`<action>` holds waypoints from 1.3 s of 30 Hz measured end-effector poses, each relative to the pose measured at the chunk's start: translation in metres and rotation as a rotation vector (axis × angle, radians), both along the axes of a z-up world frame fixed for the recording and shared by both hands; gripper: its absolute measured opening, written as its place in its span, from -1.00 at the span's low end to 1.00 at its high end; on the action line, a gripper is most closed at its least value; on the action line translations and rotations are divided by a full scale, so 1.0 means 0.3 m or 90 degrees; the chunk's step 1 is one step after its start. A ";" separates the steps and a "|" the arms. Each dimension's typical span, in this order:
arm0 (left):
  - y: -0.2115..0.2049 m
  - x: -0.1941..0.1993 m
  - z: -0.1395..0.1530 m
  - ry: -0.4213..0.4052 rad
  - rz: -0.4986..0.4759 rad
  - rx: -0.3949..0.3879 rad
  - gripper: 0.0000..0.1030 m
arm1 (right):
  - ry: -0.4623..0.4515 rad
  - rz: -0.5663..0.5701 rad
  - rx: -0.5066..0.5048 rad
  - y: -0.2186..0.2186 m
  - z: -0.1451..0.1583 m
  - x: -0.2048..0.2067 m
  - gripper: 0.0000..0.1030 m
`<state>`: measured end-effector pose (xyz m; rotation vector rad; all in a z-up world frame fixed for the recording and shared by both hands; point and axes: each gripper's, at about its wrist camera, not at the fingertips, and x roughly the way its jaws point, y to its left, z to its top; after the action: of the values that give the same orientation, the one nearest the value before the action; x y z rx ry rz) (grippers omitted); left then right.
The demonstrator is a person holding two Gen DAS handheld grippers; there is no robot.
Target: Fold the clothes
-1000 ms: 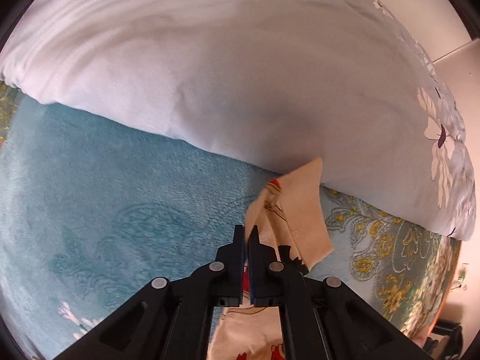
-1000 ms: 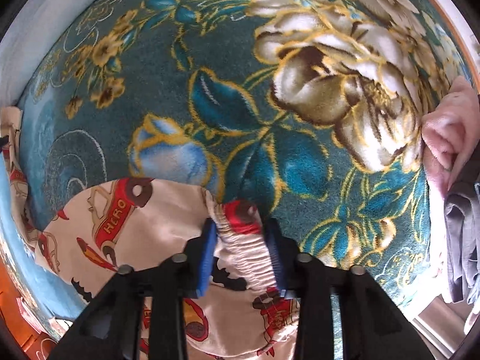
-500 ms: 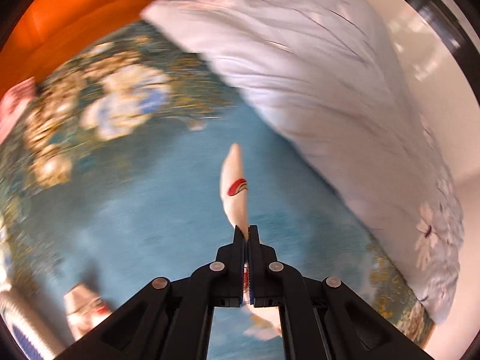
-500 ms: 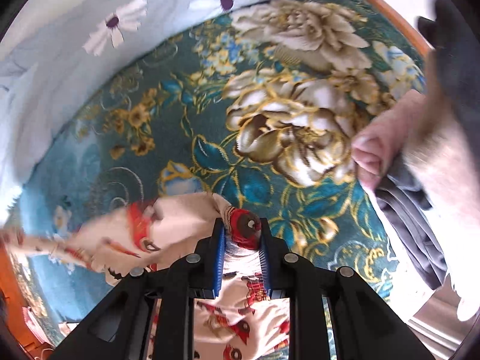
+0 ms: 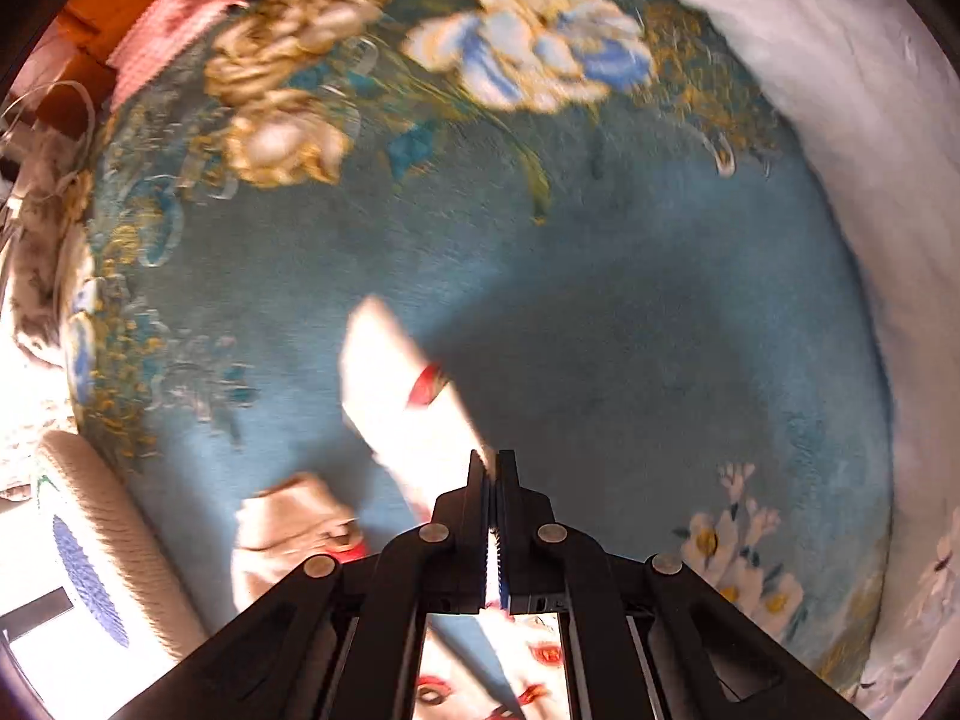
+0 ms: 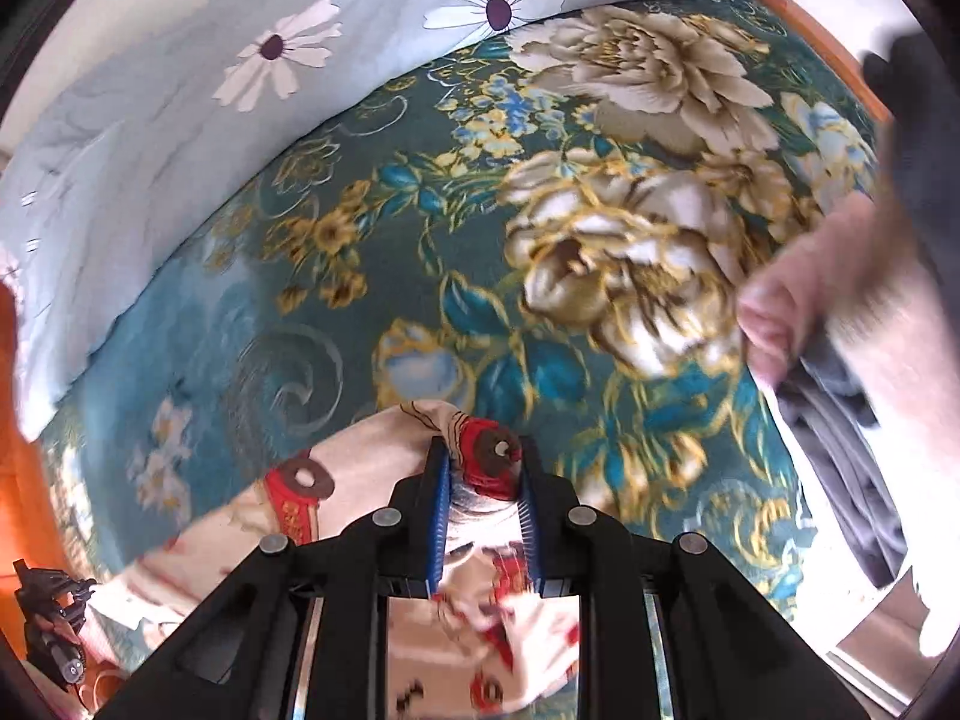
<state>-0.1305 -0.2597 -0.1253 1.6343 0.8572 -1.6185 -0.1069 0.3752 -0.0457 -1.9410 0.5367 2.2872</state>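
A cream garment with red cartoon prints (image 6: 240,540) is lifted off the teal floral blanket (image 6: 372,276). My right gripper (image 6: 483,462) is shut on its bunched elastic waistband (image 6: 486,450), and the cloth trails down to the left. In the left wrist view my left gripper (image 5: 492,468) points down at the blanket (image 5: 600,330), shut on a thin edge of the same garment. A blurred, sunlit flap (image 5: 396,384) sticks out ahead of its fingers. Another fold of the garment (image 5: 288,528) hangs at lower left.
A light blue daisy quilt (image 6: 180,120) lies along the blanket's far side, seen as a white quilt (image 5: 870,180) on the left view's right. Pink and grey clothes (image 6: 840,330) are piled at the right. A pink cloth (image 5: 168,30) and a knitted white item (image 5: 102,558) lie at the bed's edge.
My left gripper swung sideways across the bed and rolled, still gripping the garment's edge. The right gripper rose, lifting the waistband, and its jaws narrowed on it.
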 end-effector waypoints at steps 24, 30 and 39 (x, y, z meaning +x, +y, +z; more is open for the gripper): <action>0.056 -0.196 -0.084 0.108 -0.102 0.095 -0.26 | -0.076 -0.040 0.069 0.036 -0.235 -0.246 -0.44; -0.091 0.271 -0.031 0.078 0.006 0.055 -0.13 | -0.041 -0.050 0.043 0.021 -0.139 -0.167 -0.13; -0.203 0.777 -0.161 0.008 0.176 0.076 -0.11 | -0.133 -0.091 -0.010 0.044 -0.173 0.220 -0.02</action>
<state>0.1027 -0.3207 -0.1737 1.5097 1.1504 -1.4096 -0.0408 0.3885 -0.0975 -2.0439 0.6467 1.9736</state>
